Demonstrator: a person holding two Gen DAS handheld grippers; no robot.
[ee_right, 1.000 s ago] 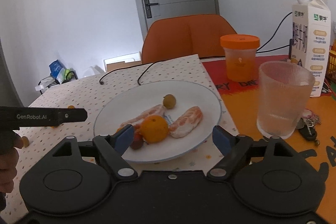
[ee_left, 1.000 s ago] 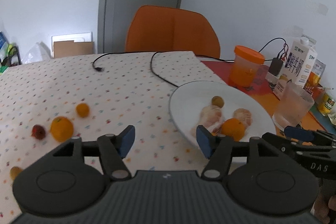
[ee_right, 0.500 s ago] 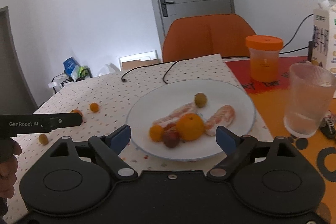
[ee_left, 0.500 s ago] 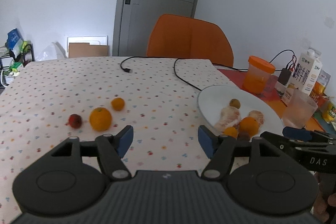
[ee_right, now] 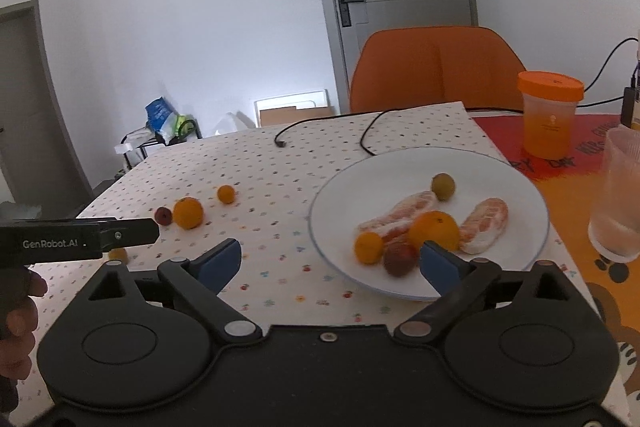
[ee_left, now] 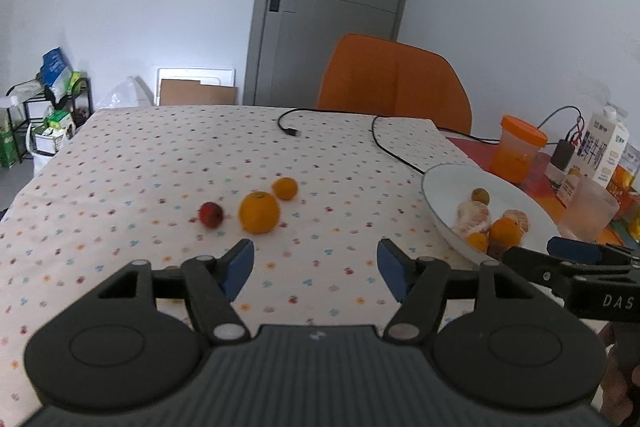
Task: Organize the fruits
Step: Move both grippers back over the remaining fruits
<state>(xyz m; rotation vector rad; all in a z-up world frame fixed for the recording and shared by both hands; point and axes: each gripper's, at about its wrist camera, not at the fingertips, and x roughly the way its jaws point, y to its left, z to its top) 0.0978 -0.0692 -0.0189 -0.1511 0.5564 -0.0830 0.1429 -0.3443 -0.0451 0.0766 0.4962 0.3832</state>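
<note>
Your left gripper (ee_left: 316, 269): jaws spread, empty, facing the orange (ee_left: 259, 211) | right gripper (ee_right: 332, 261): jaws spread | white plate (ee_right: 520, 179): collecting fruit | red fruit (ee_left: 211, 214): possibly strawberry.

Bare dotted tablecloth (ee_left: 168, 163) lies open between the three loose fruits and the white plate (ee_right: 516, 179), and a hand-held gripper could pass there. A black cable (ee_left: 394, 151) crosses the far side. At the right, the ribbed glass (ee_right: 618, 195), orange-lidded jar (ee_right: 550, 115) and milk carton (ee_left: 606, 147) stand close beside the plate.
</note>
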